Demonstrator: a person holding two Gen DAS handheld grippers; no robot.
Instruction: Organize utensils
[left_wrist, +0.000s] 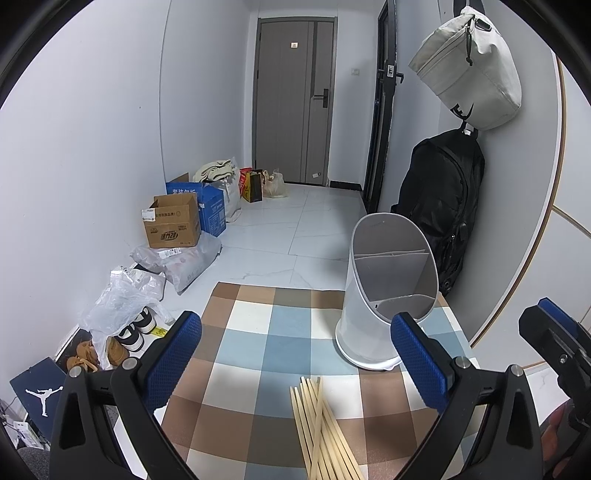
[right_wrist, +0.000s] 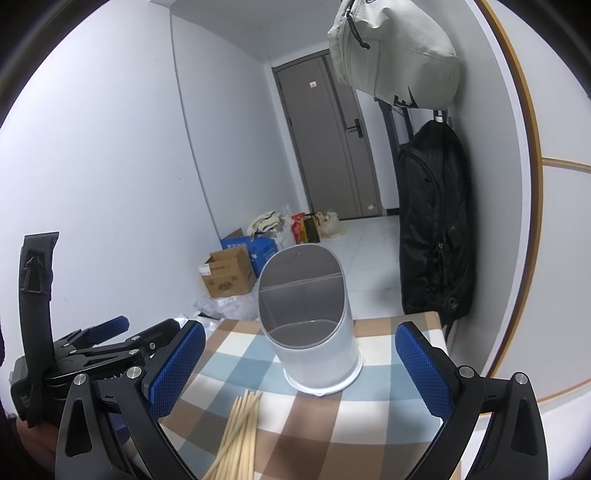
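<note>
A bundle of pale wooden chopsticks (left_wrist: 325, 432) lies on the checked tablecloth (left_wrist: 258, 354), near its front edge. Behind it stands a white utensil holder (left_wrist: 388, 288) with a slanted mouth and grey inner dividers, nothing inside. My left gripper (left_wrist: 295, 358) hangs open above the cloth, the chopsticks between and just below its blue pads. In the right wrist view the chopsticks (right_wrist: 240, 435) and the holder (right_wrist: 310, 325) appear again, with my right gripper (right_wrist: 301, 365) open and holding nothing. The left gripper (right_wrist: 110, 343) shows at that view's left edge.
A black backpack (left_wrist: 443, 206) and a grey bag (left_wrist: 469, 70) hang on the wall right of the table. Cardboard boxes (left_wrist: 173, 221), plastic bags (left_wrist: 122, 299) and shoes (left_wrist: 136, 332) crowd the floor at left. A grey door (left_wrist: 291, 99) closes the far end.
</note>
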